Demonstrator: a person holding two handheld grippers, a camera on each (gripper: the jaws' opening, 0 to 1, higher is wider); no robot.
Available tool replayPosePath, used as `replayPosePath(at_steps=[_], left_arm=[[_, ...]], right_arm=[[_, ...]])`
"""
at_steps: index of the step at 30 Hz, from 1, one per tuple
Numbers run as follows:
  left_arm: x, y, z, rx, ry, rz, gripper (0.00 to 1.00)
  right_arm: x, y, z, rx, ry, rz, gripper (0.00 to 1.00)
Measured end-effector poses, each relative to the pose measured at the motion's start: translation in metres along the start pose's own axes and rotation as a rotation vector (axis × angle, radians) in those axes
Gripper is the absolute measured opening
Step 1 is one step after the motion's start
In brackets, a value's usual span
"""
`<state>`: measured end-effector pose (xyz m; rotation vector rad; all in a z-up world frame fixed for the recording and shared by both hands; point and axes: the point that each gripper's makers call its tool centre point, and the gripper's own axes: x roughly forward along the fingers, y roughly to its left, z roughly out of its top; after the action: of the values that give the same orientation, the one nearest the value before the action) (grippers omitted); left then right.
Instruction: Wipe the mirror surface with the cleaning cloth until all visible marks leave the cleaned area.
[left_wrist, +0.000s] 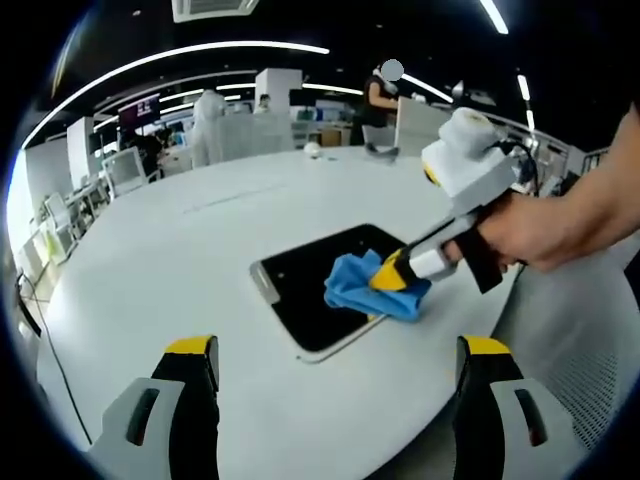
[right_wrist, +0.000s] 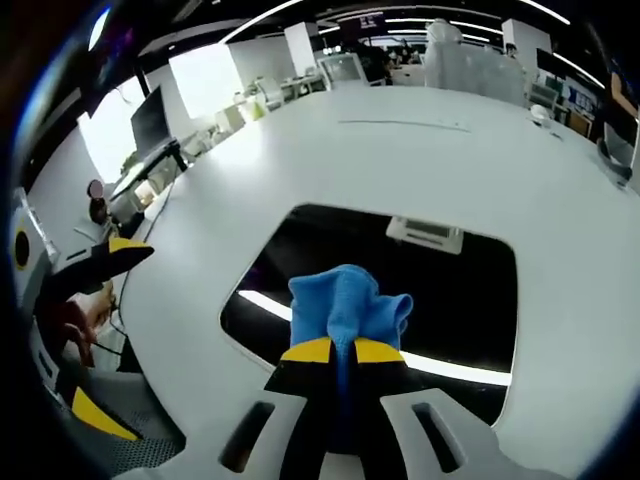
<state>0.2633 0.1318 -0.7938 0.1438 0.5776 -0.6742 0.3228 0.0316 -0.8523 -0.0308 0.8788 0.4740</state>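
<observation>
The right gripper (right_wrist: 343, 352) has its jaws clamped on the blue cloth (right_wrist: 348, 305), pressing it on the mirror (right_wrist: 450, 290) at 6 o'clock, while the left gripper (left_wrist: 335, 352) jaws stand apart over the tabletop (left_wrist: 180, 250).

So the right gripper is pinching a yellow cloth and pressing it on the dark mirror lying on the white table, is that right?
Not quite: the cloth is blue, not yellow; only the jaw tips are yellow. The right gripper view shows the right gripper shut on it over the dark mirror on the white table.
</observation>
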Motion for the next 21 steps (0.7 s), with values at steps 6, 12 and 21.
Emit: replayPosePath(at_steps=[6,12,21], left_arm=[[0.0,0.001,-0.002,0.002,0.007,0.003,0.99],[0.0,0.001,-0.003,0.005,0.012,0.005,0.99],[0.0,0.003,-0.005,0.005,0.023,0.013,0.99]], right_arm=[[0.002,0.005,0.002,0.004,0.002,0.01,0.0],[0.007,0.014,0.004,0.013,0.001,0.027,0.0],[0.017,0.038,0.011,-0.02,0.018,0.059,0.0]])
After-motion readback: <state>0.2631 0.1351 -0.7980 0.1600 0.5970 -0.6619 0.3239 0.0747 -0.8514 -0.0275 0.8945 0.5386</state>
